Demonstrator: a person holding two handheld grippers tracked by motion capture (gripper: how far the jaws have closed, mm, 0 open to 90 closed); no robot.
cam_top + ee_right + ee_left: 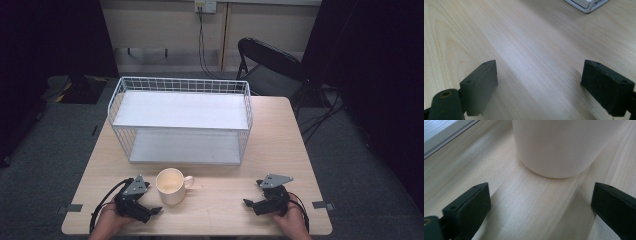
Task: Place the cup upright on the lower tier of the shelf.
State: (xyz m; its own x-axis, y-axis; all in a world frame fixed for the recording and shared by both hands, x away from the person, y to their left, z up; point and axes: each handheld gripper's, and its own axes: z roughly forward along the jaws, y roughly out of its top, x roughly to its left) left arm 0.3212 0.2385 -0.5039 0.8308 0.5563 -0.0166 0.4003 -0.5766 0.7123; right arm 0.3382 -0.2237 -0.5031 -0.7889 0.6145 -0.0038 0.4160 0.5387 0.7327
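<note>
A cream mug (171, 185) stands upright on the wooden table (220, 195), handle to the right, just in front of a white wire two-tier rack (182, 120). My left gripper (150, 202) rests at the front left of the table, jaws wide apart, pointing at the mug's lower left side. In the left gripper view the mug's base (559, 150) sits a short way beyond the open jaws, untouched. My right gripper (255, 194) lies at the front right, open, jaws pointing left over bare wood (536, 62). A corner of the rack (589, 6) shows at the far edge of the right gripper view.
The rack takes up the back half of the table, its shelves bare. A black folding chair (272, 62) stands behind the table's right corner. Cables run down the back wall and across the grey floor. Tape marks sit at the front corners of the table.
</note>
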